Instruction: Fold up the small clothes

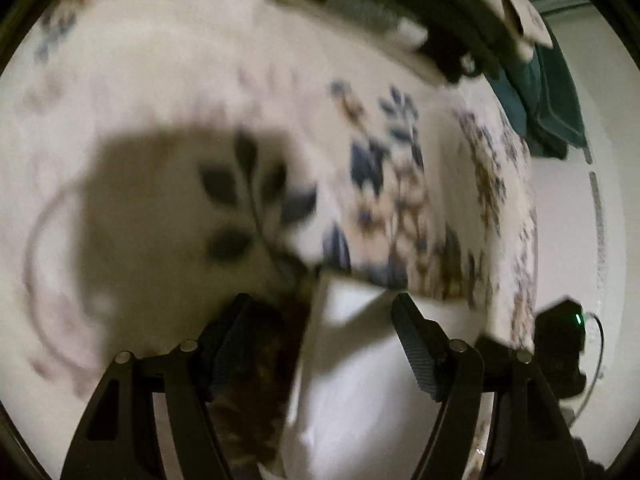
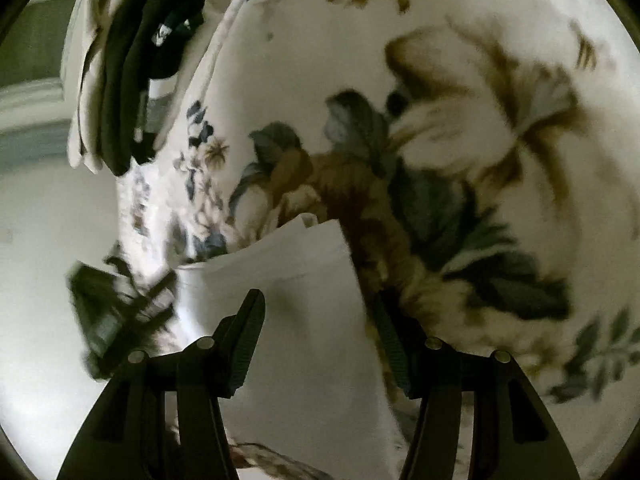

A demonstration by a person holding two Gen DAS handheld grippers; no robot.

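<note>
My left tongs (image 1: pixel 324 316) and right tongs (image 2: pixel 316 312) both gape, gripping nothing, over the white garment (image 2: pixel 280 280) lying on the floral bed (image 2: pixel 500 80) near its edge. It looks light and floppy; I'd pinch its corners.

No readable text, labels, brands or numbers in either view; both are blurred. Closest thing: a pale mark on the dark folded garment (image 2: pixel 160 36) at the top left of the right wrist view, too smeared to read. The black device (image 1: pixel 560 344) at the right edge of the left wrist view shows a small green light, no lettering legible. The floral bedspread (image 2: pixel 460 140) carries only a pattern.
</note>
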